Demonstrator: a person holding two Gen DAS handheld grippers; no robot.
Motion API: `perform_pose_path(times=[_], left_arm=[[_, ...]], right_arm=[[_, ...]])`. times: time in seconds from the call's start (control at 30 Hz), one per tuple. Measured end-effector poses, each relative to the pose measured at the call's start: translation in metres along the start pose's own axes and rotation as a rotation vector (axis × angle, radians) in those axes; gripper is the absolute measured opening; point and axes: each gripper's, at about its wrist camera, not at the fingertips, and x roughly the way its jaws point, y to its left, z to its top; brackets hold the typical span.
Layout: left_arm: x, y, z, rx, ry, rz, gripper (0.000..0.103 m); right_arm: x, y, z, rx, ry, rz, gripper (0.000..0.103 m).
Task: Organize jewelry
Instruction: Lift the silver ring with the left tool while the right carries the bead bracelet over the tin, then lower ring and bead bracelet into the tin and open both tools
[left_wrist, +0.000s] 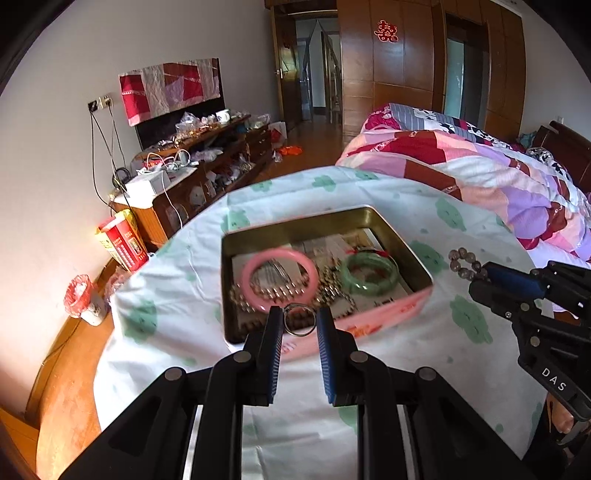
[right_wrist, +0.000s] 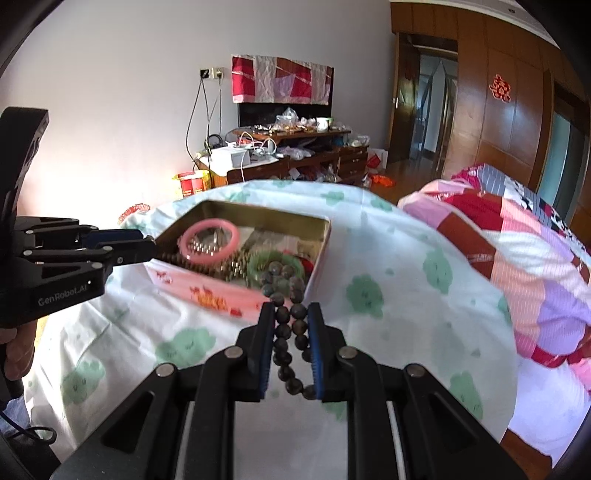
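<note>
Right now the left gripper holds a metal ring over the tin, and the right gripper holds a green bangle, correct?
Not quite. The right gripper holds a dark bead bracelet, as the right wrist view shows; the green bangle lies in the tin. The left gripper does hold the metal ring.

Tin (left_wrist: 369, 216) contents blurred at centre of the left wrist view; small beads under the pink bangle (left_wrist: 277, 278) indistinct. Papers beneath unreadable. Right gripper (left_wrist: 476, 275) cut off at right edge. Dresser (right_wrist: 295, 162) clutter too small to identify.
</note>
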Motion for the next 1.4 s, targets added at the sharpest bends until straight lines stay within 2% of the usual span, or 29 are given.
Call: perform_pose_path(times=[0.47, 1.4], left_arm=[[0.02, 0.008, 0.027, 0.023, -0.004, 0.048, 0.019], [0.054, 0.02, 0.045, -0.015, 0.016, 0.081, 0.019]], right_arm=[[0.02, 0.01, 0.045, -0.073, -0.045, 0.013, 0.019], [0.067, 0.013, 0.066, -0.102, 0.007, 0.002, 0.019]])
